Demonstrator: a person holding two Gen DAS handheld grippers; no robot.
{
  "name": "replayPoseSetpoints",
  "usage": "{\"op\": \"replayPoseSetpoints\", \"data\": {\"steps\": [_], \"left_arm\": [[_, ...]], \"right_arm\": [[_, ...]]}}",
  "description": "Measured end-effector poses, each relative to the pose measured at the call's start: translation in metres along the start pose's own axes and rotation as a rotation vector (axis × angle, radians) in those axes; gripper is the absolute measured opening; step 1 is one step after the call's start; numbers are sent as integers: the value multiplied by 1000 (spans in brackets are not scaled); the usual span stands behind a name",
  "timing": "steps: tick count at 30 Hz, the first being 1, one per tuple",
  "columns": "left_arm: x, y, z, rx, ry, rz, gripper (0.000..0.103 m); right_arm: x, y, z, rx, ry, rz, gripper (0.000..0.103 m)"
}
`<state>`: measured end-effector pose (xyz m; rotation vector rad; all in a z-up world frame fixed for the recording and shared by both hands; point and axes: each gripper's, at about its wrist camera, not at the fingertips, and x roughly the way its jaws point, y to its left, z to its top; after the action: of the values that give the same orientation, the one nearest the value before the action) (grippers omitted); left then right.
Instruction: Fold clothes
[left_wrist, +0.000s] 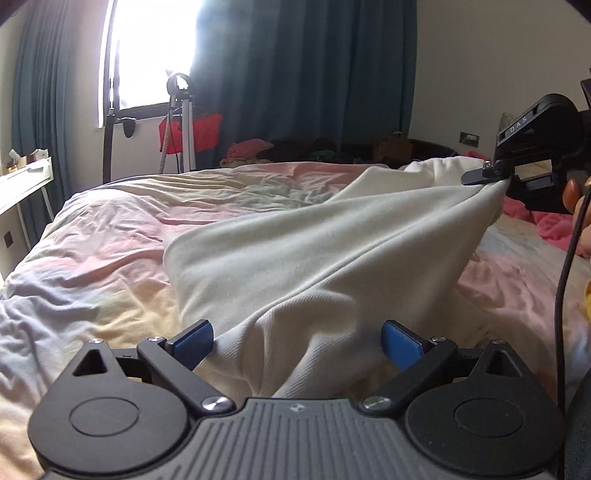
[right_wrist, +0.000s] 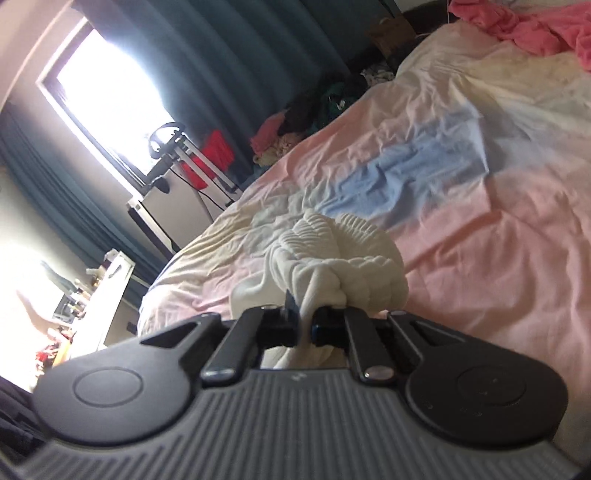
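In the left wrist view, the left gripper (left_wrist: 297, 341) stands with its blue-padded jaws spread wide, a fold of the white ribbed garment (left_wrist: 295, 243) lying loosely between them, gripped by neither. The cloth stretches up toward 2 o'clock, where the right gripper (left_wrist: 491, 173) pinches its far corner above the pastel bedspread (left_wrist: 110, 236). In the right wrist view, the right gripper (right_wrist: 303, 326) is clenched on bunched white fabric (right_wrist: 332, 258), apparently a cuff or hem; pink clothing (right_wrist: 535, 26) lies at 1 o'clock.
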<state>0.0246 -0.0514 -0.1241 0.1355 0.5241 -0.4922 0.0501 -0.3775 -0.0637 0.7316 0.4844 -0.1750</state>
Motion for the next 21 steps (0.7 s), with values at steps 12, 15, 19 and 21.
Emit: {"op": "replayPoseSetpoints", "data": {"steps": [12,15,19,21], "left_arm": [[7,11,-4,-98,81,-34,101],[0,27,4,-200,73,-69,101],[-6,61,12,-387,63,-116,101],[-4,83,11,-513,65,-133,102]], "right_arm": [[53,-80,1,-53,444,145,13],[52,-86,0,-87,477,209,16],[56,-94,-5,-95,510,261,34],[56,-96,-5,-93,521,293,47]]}}
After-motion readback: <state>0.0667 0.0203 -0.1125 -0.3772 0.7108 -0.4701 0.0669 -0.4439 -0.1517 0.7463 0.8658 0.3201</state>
